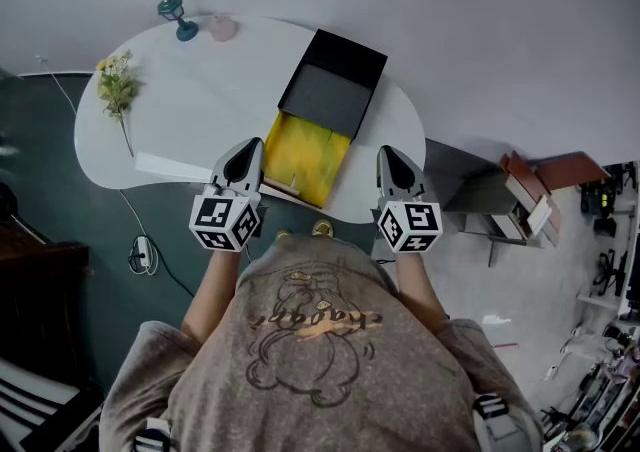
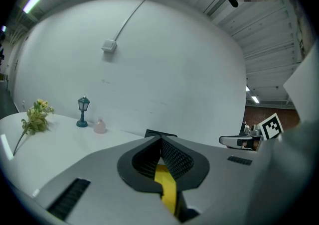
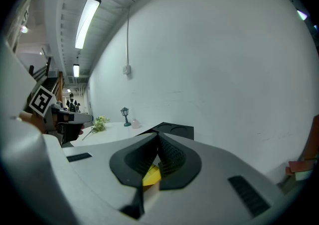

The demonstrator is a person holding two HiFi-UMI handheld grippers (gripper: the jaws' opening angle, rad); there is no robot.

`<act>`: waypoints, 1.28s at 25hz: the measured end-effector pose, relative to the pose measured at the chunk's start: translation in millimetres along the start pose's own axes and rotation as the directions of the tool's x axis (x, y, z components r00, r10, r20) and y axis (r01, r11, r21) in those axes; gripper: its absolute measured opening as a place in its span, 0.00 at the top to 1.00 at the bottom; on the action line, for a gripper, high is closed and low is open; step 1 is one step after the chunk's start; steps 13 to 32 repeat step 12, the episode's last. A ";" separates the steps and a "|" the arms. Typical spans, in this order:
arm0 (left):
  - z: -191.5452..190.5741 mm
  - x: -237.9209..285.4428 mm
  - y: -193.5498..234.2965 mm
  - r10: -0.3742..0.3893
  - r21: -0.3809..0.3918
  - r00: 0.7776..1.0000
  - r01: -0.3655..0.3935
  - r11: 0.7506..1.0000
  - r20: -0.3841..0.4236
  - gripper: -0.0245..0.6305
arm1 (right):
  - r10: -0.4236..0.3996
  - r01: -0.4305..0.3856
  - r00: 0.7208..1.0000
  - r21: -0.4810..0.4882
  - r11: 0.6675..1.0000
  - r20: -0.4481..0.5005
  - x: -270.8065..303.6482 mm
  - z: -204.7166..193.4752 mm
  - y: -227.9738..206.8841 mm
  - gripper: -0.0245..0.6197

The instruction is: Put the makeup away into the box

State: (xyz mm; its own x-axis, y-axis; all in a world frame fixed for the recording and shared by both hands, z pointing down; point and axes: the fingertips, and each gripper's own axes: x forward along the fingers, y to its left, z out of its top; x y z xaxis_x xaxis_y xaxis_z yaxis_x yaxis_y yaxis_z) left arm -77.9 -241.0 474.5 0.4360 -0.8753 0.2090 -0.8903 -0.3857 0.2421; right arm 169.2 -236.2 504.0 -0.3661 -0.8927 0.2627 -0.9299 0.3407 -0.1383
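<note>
Before the box (image 1: 330, 90), contents unclear, left gripper (image 1: 250, 148) and right gripper (image 1: 388, 156) jaws stand closed.

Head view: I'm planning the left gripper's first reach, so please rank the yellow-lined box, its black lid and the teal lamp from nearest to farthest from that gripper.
1. Yellow-lined box, just right of the left gripper, at the table's near edge.
2. Black lid, beyond the box, farther up the table.
3. Teal lamp, at the far edge, up and to the left.
</note>
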 end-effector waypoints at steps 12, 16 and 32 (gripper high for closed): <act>-0.8 -4.6 0.6 -0.004 -0.005 1.000 0.004 1.000 -0.004 0.93 | 0.004 -0.004 1.000 -0.002 1.000 -0.013 -0.3 -2.3 6.4 0.96; -0.8 -4.6 0.6 -0.004 -0.005 1.000 0.004 1.000 -0.004 0.93 | 0.004 -0.004 1.000 -0.002 1.000 -0.013 -0.3 -2.3 6.4 0.96; -0.8 -4.6 0.6 -0.004 -0.005 1.000 0.004 1.000 -0.004 0.93 | 0.004 -0.004 1.000 -0.002 1.000 -0.013 -0.3 -2.3 6.4 0.96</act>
